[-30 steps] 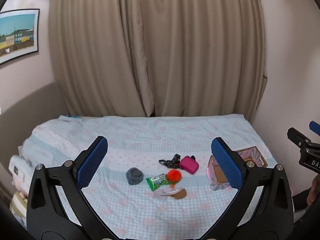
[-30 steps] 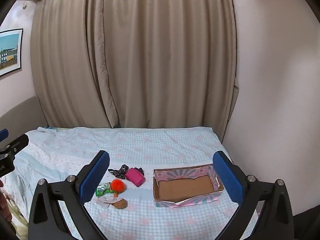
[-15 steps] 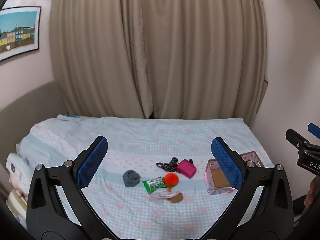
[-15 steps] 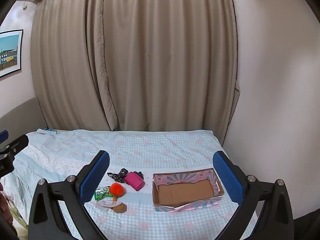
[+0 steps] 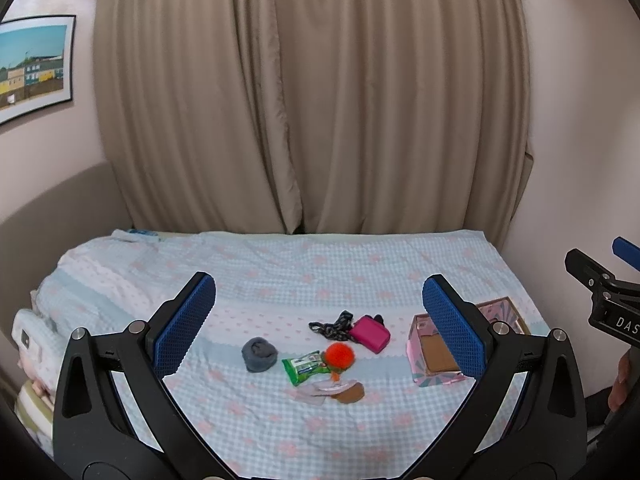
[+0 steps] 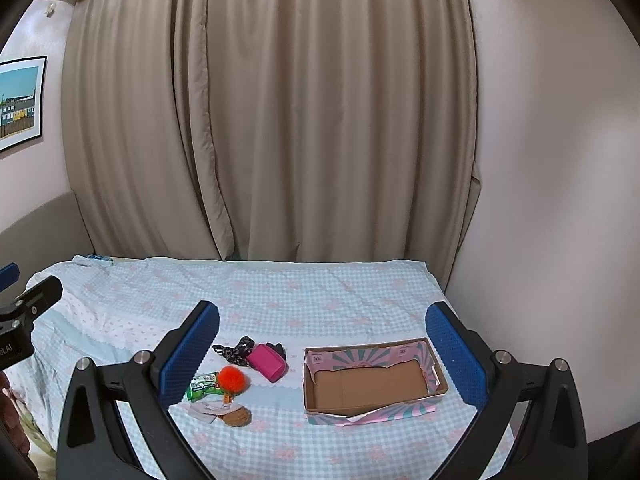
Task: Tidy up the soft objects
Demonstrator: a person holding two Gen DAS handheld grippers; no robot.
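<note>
On the bed lie a grey rolled sock (image 5: 259, 354), a green packet (image 5: 306, 367) (image 6: 202, 386), an orange pompom (image 5: 339, 356) (image 6: 231, 379), a pink pouch (image 5: 370, 333) (image 6: 267, 362), a dark patterned scrunchie (image 5: 333, 326) (image 6: 234, 350) and a brown round pad on white wrapping (image 5: 349, 392) (image 6: 237, 417). An empty pink cardboard box (image 6: 436, 368) (image 5: 418, 360) sits to their right. My left gripper (image 5: 320, 328) and right gripper (image 6: 322, 356) are both open and empty, held above the near side of the bed.
The bed (image 5: 280, 272) has a light blue checked cover and fills the space between the left wall and right wall. Beige curtains (image 5: 312, 100) hang behind it. Folded bedding (image 5: 28, 340) lies at the left edge.
Both grippers have tilted up and drawn back slightly, so the items and box sit lower in both views. Nothing on the bed moved.
</note>
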